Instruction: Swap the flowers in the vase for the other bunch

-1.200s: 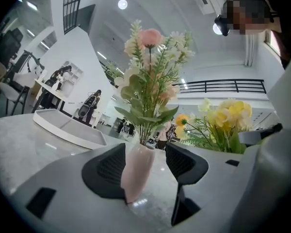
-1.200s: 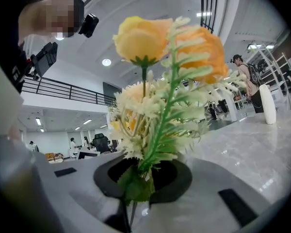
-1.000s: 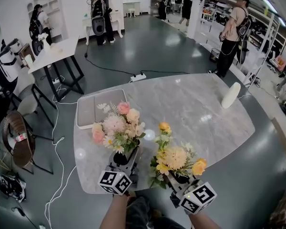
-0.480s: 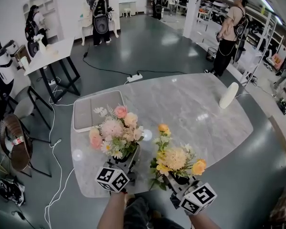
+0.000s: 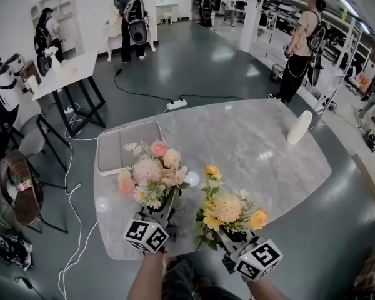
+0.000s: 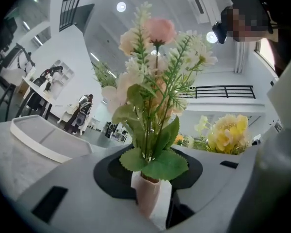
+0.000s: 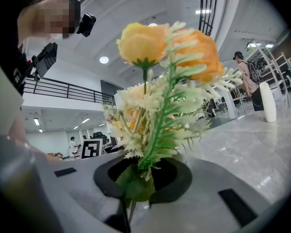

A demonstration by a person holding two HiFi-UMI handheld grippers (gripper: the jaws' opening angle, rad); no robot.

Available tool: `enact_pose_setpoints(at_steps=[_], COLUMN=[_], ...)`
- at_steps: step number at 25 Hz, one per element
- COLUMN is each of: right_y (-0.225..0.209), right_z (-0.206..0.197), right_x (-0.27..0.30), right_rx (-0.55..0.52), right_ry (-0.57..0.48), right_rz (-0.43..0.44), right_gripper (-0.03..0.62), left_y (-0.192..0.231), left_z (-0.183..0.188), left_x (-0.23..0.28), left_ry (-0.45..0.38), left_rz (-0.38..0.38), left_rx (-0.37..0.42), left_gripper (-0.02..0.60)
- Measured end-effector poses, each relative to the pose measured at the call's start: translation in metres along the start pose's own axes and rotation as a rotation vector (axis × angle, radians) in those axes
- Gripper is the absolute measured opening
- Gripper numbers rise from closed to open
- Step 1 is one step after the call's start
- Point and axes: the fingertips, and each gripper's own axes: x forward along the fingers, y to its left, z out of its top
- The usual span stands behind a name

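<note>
Left gripper [image 5: 163, 211] jaws have just been closing and are gripping the pink bunch [image 5: 151, 172] by its base, over the worktop [image 5: 250, 142] near edge. Right gripper [image 5: 234, 234] jaws are clamping the yellow bunch [image 5: 228, 208] by its stems, just beside it. The white vase [image 5: 299, 127] is sitting far right.

Your left gripper's [image 6: 153, 204] jaws have just been closing, and they now press on the pink vase [image 6: 146, 193] that holds the pink bunch [image 5: 151, 172]. In the head view, its marker cube [image 5: 145, 235] sits slightly further left than a second ago. The people [image 5: 132, 17] across the room have shifted.
</note>
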Motion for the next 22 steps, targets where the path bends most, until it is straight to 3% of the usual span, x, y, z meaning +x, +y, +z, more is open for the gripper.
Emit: enact_pose_setpoints(at_steps=[4, 22], right_y=[-0.002, 0.001], right_z=[0.002, 0.038], right_x=[0.0, -0.003], right_rx=[0.008, 0.016], right_ry=[-0.009, -0.068], right_rz=[-0.002, -0.002], right_gripper=[0.074, 0.072], left_y=[-0.001, -0.014], left_z=[0.002, 0.046], left_x=[0.001, -0.002], left_ry=[-0.002, -0.038], left_rz=[0.008, 0.01], left_rx=[0.011, 0.028], left_gripper=[0.119, 0.1])
